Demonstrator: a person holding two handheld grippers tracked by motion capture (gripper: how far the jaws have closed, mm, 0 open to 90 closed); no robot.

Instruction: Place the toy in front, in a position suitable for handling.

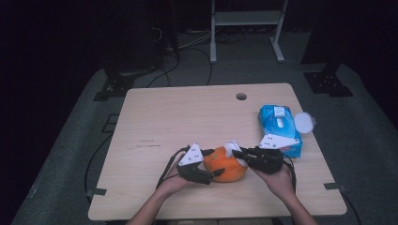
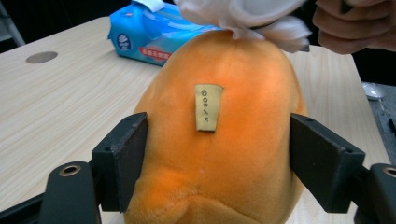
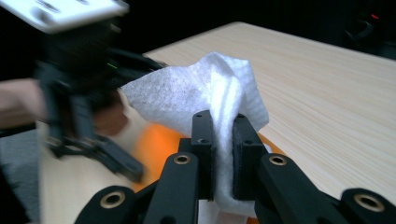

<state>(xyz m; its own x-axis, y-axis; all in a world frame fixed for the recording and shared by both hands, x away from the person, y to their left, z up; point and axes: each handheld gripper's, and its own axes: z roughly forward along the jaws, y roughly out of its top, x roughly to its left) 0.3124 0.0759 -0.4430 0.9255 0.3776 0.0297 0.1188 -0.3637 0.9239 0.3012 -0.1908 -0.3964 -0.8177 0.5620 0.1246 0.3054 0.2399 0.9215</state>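
- Your right gripper is clamped on a white wet wipe; the jaws are pressed together with the wipe folded between them.
- Your left gripper has its jaws apart around the orange plush toy. The left pad seems to touch the plush; the right pad stands just beside it, so I judge it is not gripping.
- The toy lies on the wooden table near the front edge, between your hands. The wipe rests on its top end.
- The blue wipes pack lies to the right.
- Risk: with no firm hold, the toy may roll or slide when you rub it, and the wipe may slip.
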